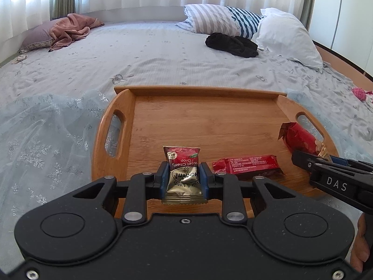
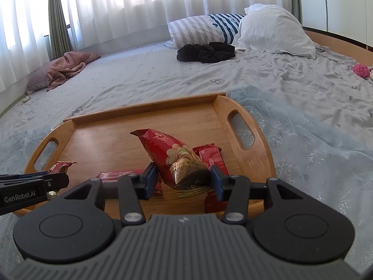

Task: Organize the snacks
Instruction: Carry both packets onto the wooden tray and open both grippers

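The cherry-drop candy packet [image 1: 183, 172], red at the top and gold below, sits pinched between the blue pads of the left gripper [image 1: 183, 179], jaws drawn in narrow against its sides, hanging over the near edge of the wooden tray [image 1: 205, 91]. Over on the right, the right gripper [image 2: 184, 179] has its jaws set wider, and they're clamped on the gold end of a bigger red snack bag [image 2: 167, 149], which tilts up and away over the tray floor. From the left wrist view that same bag [image 1: 300, 140] pokes out ahead of the right gripper's black fingers [image 1: 305, 163], close to the tray's right handle slot.

Down on the tray, 1 flat red bar [image 1: 247, 165] lies just right of the left gripper. The right wrist view picks up another red packet [image 2: 213, 158] lying under the big bag, near the tray's front right; how far it runs under the gripper I can't tell.

The tray rests on a pale blue sheer cloth [image 1: 46, 135] spread over a grey bedsheet [image 1: 151, 53]. Further back: a striped pillow [image 1: 209, 18], a white pillow [image 1: 286, 32], black clothing [image 1: 233, 43] beside them, a pink blanket [image 1: 72, 28] far left, and a pink yarn ball [image 2: 361, 70] off to the right.
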Demonstrator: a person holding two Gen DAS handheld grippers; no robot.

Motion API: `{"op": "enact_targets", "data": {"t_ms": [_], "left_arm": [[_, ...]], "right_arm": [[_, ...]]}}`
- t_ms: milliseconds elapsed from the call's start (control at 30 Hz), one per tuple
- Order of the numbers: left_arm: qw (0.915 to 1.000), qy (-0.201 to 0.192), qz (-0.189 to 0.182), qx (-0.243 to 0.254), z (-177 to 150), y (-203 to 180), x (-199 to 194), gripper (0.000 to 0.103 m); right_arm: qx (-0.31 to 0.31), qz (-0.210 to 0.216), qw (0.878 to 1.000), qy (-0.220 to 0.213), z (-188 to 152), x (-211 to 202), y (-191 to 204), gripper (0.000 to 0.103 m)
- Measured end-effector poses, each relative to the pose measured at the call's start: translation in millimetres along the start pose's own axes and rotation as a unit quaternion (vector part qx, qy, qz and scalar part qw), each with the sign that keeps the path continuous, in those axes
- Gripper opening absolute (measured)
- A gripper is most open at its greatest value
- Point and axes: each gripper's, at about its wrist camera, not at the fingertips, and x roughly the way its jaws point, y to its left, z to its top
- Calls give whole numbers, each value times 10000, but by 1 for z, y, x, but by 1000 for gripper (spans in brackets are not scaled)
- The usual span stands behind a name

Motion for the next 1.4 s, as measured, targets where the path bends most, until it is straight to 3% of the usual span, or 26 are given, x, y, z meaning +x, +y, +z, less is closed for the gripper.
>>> {"op": "enact_targets", "data": {"t_ms": [400,1000,1167,1200,1300,1400], "left_arm": [[9998,96,66,132,-4,-3,8,26],[9996,219,48,145,-8,-4,19,27],[9996,276,-4,79,-6,-2,19,33],[9996,285,-5,68,-6,-1,18,34],[9995,303,-14,50,-6,0,15,42],[9997,244,-17,58,-6,1,8,57]], "right_arm": [[-680,-313,9971,-96,-8,3,23,54],[-730,-230,9970,-86,-8,3,21,57],[-738,-186,9971,-78,-8,3,21,59],[-733,-168,9971,-80,-8,3,21,64],[-720,-99,9973,-66,-8,1,20,70],[-717,-50,9974,-82,-7,-2,20,73]]}}
